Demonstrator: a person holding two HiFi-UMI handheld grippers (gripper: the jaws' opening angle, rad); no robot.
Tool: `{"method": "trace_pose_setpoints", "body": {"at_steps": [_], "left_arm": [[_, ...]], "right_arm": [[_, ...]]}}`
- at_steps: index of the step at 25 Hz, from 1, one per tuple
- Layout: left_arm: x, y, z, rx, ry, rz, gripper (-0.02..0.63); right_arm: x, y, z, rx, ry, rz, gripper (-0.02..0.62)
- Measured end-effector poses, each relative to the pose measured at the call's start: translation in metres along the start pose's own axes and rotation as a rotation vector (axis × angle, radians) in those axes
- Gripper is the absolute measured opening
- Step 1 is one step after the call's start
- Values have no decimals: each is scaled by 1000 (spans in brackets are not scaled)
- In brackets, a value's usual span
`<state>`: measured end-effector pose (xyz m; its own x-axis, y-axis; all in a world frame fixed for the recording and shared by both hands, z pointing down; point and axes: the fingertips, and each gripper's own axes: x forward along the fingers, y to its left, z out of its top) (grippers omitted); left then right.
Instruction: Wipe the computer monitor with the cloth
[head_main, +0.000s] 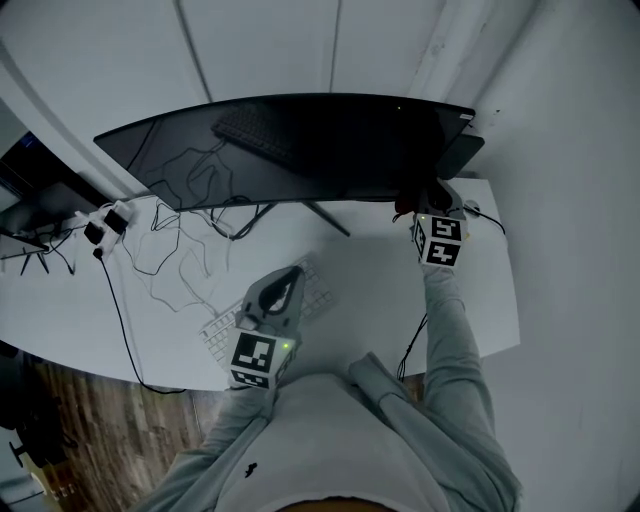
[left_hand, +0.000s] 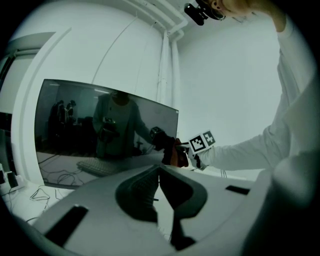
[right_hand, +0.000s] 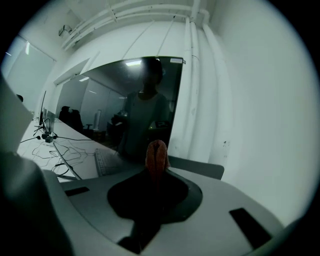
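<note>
One cloth (right_hand: 156, 157) clamped in right gripper (head_main: 421, 203) at monitor (head_main: 300, 150); left gripper (left_hand: 159, 171) closed, empty

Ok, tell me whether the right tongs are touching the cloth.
Touching. The right gripper view shows the right tongs shut on the reddish cloth, which sticks up from between them.

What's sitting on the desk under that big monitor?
Under the monitor you can see its stand legs and loose cables on the desk. The monitor covers whatever lies further back.
</note>
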<state>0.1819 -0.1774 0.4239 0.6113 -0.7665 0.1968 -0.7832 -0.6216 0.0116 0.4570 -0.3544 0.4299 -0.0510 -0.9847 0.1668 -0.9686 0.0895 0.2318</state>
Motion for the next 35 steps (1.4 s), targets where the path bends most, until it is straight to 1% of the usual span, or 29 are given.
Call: {"method": "trace_pose_setpoints", "body": {"at_steps": [10,14,18,23,26,29,35], "left_arm": [[-9,-17,22,25,-64,-13,21],[-14,-19,29,26,-86,-4,21],[-21,-19,31,24,-96,7,21],[-29,-17,29,31,-90,13,21],[-31,-17,27,22,-89,11,21],[-34,-15,25,20,-92,8,21],[-42,-6,21,2,-95,12,21]], "right_arm": [[-27,-15,104,-79,-190,-8,35],[-40,-21,147,-85,-277,-20,35],[-50,-30,181,-88,-327,-40,35],[-58,-43,204,-70,-362,-68,35],[-60,-46,210,-82,-368,-76,35],[-58,-41,212,-115,-353,-81,35],[-53,-20,219,-147,-335,-81,35]]}}
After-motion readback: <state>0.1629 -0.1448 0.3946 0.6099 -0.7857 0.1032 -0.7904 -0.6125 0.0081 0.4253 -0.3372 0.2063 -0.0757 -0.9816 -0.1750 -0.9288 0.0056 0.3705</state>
